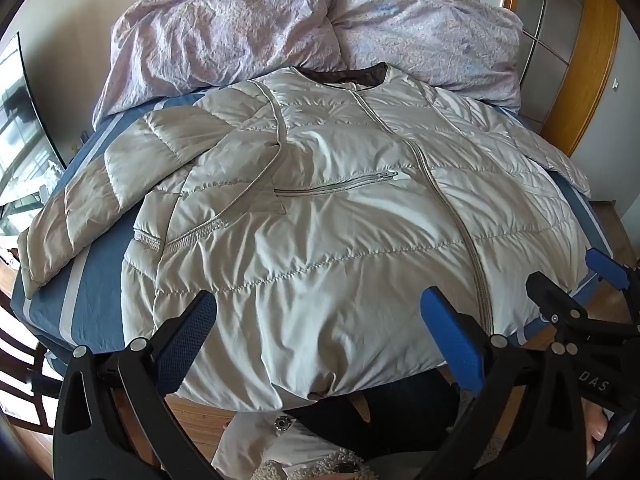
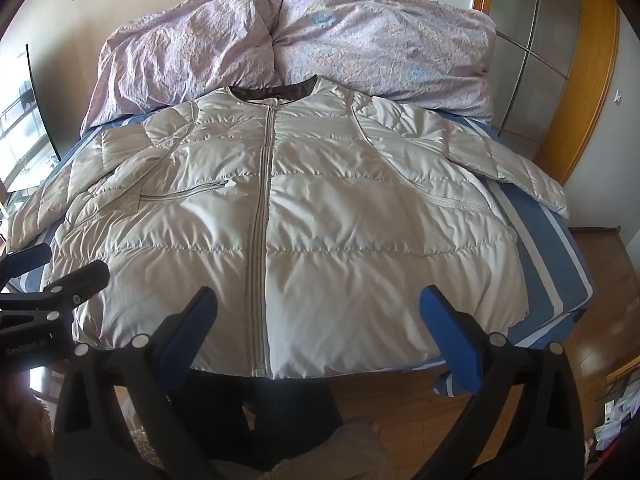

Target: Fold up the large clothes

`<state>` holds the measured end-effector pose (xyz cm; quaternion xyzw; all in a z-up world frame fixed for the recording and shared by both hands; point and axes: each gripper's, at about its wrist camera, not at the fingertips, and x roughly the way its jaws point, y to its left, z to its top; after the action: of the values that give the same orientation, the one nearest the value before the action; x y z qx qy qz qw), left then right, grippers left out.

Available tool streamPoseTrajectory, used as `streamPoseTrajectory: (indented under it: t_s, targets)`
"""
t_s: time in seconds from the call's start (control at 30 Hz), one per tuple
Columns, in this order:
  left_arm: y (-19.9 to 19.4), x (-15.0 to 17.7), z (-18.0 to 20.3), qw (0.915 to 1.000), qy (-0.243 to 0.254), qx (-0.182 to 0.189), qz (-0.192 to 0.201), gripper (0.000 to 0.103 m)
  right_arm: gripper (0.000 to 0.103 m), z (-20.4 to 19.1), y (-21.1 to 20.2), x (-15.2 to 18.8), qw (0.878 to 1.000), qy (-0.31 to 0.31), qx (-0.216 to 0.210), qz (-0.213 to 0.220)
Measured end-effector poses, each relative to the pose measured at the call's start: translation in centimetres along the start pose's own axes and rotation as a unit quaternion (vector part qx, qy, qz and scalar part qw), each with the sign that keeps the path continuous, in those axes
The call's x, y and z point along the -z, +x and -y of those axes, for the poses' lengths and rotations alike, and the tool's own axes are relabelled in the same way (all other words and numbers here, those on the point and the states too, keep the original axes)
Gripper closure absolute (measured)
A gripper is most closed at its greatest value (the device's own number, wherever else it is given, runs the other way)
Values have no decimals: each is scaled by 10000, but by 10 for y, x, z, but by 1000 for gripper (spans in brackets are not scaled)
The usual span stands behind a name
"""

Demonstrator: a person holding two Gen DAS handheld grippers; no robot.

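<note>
A large pale grey quilted jacket lies front up and zipped on the bed, collar at the far side, hem hanging over the near edge. It also shows in the right wrist view. Its left sleeve lies folded beside the body; its right sleeve stretches toward the right. My left gripper is open and empty, above the hem left of the zip. My right gripper is open and empty, above the hem right of the zip; it also shows in the left wrist view.
The bed has a blue sheet with pale stripes. A crumpled pink duvet is heaped at the far end. A wooden wardrobe stands at the right, a window at the left. Wooden floor lies below the bed's near edge.
</note>
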<state>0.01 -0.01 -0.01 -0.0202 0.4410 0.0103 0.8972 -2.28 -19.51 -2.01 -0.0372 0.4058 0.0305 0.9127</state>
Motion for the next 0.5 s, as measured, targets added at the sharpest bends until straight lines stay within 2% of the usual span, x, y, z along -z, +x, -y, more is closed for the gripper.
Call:
streamPoseTrajectory:
  t_s: [0.5]
  targets:
    - [0,0,0,10000,-3,5,4,1,2,0,-2,0,10000,0,-4,10]
